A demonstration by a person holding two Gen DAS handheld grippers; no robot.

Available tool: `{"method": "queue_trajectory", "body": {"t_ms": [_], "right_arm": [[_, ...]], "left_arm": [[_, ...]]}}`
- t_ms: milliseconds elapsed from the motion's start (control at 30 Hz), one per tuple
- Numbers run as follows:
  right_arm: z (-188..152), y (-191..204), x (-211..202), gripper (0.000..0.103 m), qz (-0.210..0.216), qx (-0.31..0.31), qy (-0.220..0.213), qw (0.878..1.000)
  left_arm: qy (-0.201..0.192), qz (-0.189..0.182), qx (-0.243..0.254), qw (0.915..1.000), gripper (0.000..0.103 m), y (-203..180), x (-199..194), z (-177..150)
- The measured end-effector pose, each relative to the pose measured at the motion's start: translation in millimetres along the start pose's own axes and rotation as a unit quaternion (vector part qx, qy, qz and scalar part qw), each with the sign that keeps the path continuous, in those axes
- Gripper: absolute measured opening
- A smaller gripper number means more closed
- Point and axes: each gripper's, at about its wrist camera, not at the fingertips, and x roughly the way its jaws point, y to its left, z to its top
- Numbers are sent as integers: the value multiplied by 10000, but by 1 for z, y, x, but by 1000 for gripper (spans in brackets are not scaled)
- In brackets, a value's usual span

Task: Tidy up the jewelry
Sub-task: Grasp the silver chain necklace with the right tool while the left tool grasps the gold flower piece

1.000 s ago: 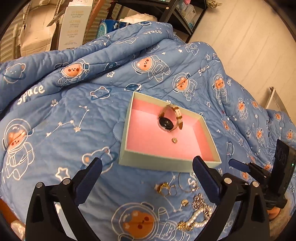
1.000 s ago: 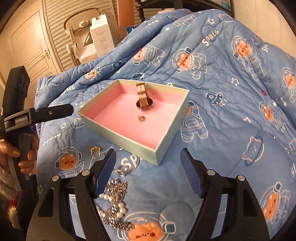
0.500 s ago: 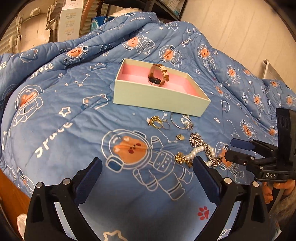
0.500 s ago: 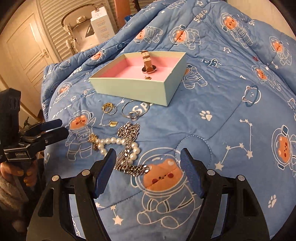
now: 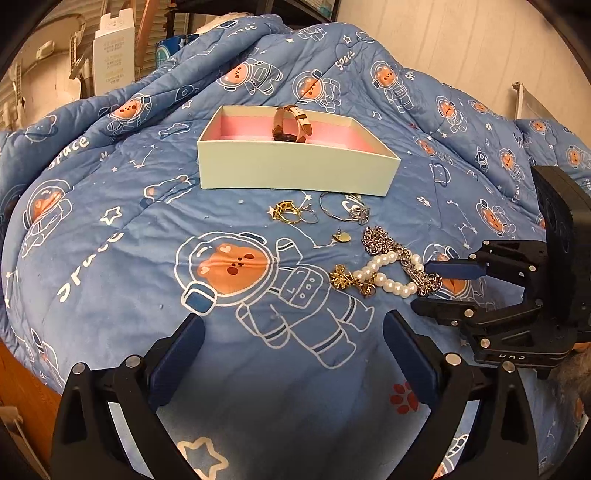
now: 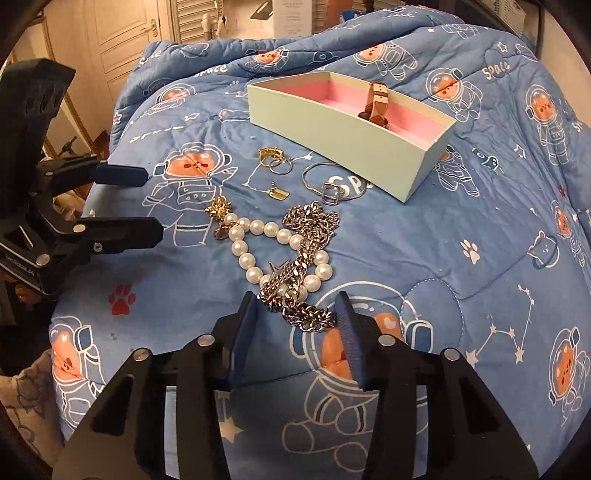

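A pale green box with pink lining point(image 5: 295, 171) point(image 6: 343, 125) sits on the blue quilt and holds a brown-strap watch point(image 5: 290, 123) point(image 6: 376, 101). In front of it lie a silver chain point(image 6: 303, 266) point(image 5: 397, 251), a pearl bracelet point(image 6: 258, 240) point(image 5: 384, 275), a gold ring point(image 6: 269, 153), a silver bangle point(image 6: 328, 181) and a small gold tag point(image 6: 279, 192). My right gripper point(image 6: 297, 317) is low on the quilt, its jaws narrowed around the near end of the chain without gripping it. My left gripper point(image 5: 291, 347) is wide open and empty, short of the jewelry.
The quilt point(image 5: 110, 221) with astronaut bears covers a bed that drops off at the near edge. White cartons point(image 5: 112, 55) and louvered doors point(image 6: 192, 18) stand behind. A pale wall point(image 5: 461, 44) rises at the back right.
Both grippers have pulled back from the box and dropped low toward the loose jewelry. The right jaws have narrowed from wide open to straddle the chain's near end.
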Motion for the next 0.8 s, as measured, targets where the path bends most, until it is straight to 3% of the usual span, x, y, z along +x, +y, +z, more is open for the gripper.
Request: {"method": "queue_trajectory", "body": {"t_ms": [167,200,300,367,500,800], "right_arm": [[-7,2,-5,36,-58,35,-13,10000],[-8,2,-6,32,-40,66,-12,10000],[-14,-4,-10,32,77,300,-19,9995],[-18,-4,-12,20,62,294,1,9995],[-23,0,-16,13,46,267,9,9996],[-35,-1,-28,13,155,686,-53,9975]], "left_arm": [[-12,31,412,9991,83,-14,6,3],[5,42,509,9987,80,-18,8,3],[37,107,718,9974,78,-24,13,4],[33,72,722,9974,75,-23,14,5],[78,58,672,9977,70,-19,17,8],[95,8,800,9968,57,-17,25,14]]}}
